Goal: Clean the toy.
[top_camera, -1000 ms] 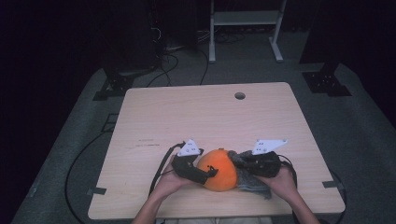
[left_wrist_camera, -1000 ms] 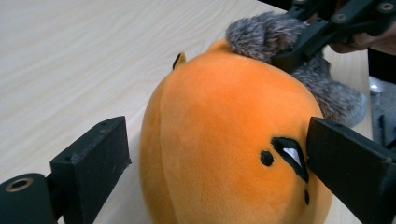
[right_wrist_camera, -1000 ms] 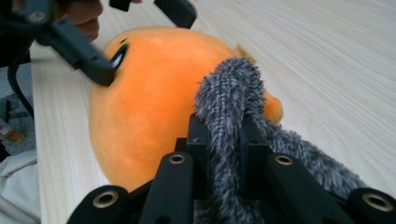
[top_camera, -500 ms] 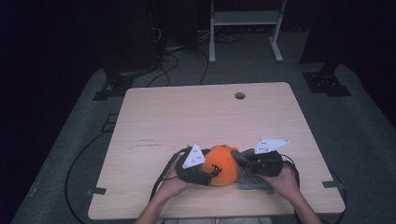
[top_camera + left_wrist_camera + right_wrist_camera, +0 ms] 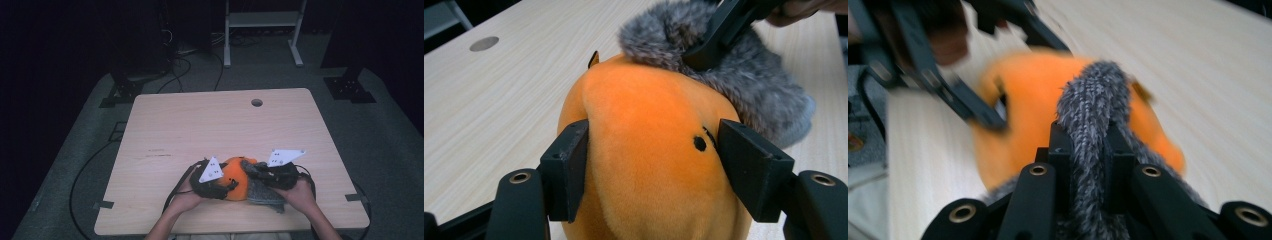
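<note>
Dark floor and cables ring the pale wooden desk (image 5: 210,130), and from the high view all the action sits at its near edge, where an orange plush toy (image 5: 235,177) lies between both hands with a grey furry cover (image 5: 262,192) bunched against its right side. That camera gives the layout but hides the jaws under the grey marker plates. Over to the left gripper view: the left hand-held gripper (image 5: 651,165) has just been closing, and its two black jaws now sit against either flank of the orange plush toy (image 5: 649,150), pads touching the fabric, a small black stitched dot just by the right-hand jaw. Behind it the grey furry cover (image 5: 744,85) drapes over the toy's far end, with the other gripper's black jaw biting into the fur. The right gripper view, blurred at its edges, settles that grip: the right hand-held gripper (image 5: 1083,150) is clamped tight on a pinched ridge of grey furry cover (image 5: 1090,115), the orange plush toy (image 5: 1038,100) just beyond, touching the fur. The round cable hole (image 5: 256,102) sits well apart, near the far edge.
</note>
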